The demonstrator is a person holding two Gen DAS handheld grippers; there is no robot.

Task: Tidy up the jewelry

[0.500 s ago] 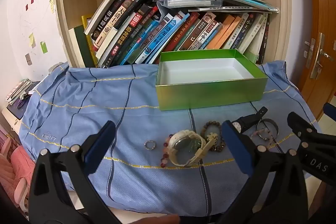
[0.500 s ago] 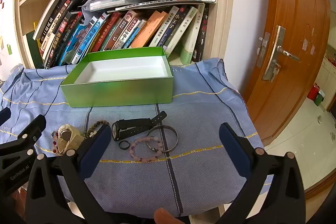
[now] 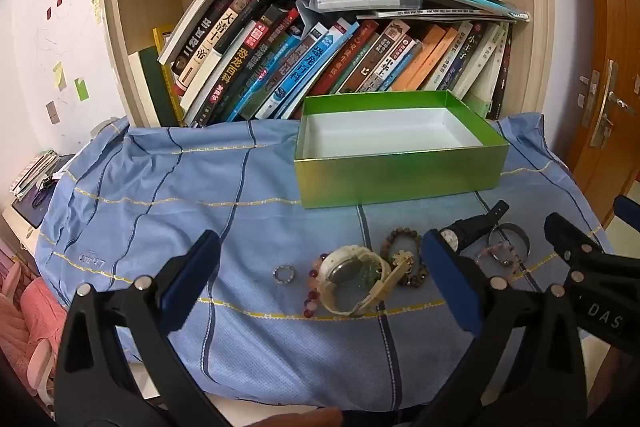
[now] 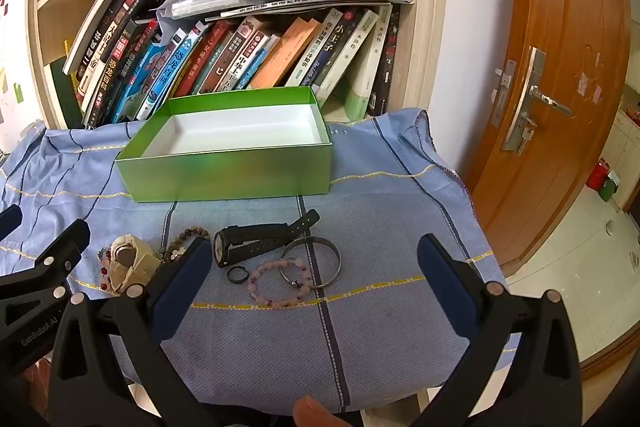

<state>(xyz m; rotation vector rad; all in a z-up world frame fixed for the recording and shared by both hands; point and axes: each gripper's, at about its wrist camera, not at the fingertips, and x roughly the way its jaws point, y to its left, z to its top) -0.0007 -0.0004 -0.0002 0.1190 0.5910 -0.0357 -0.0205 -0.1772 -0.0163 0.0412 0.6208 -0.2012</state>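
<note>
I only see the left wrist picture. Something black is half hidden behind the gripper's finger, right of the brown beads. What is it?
Observer: A black wristwatch, lying on the blue cloth in front of the green box.
Operator: Is anything else hiding behind that finger?
Observer: Yes, a small dark ring, just left of the pink bead bracelet.
Operator: Are that bracelet and the metal hoop apart?
Observer: No, the bracelet overlaps the silver bangle.
Operator: Is the other gripper carrying anything?
Observer: No, the right gripper is wide open, and its fingers grip nothing.
</note>
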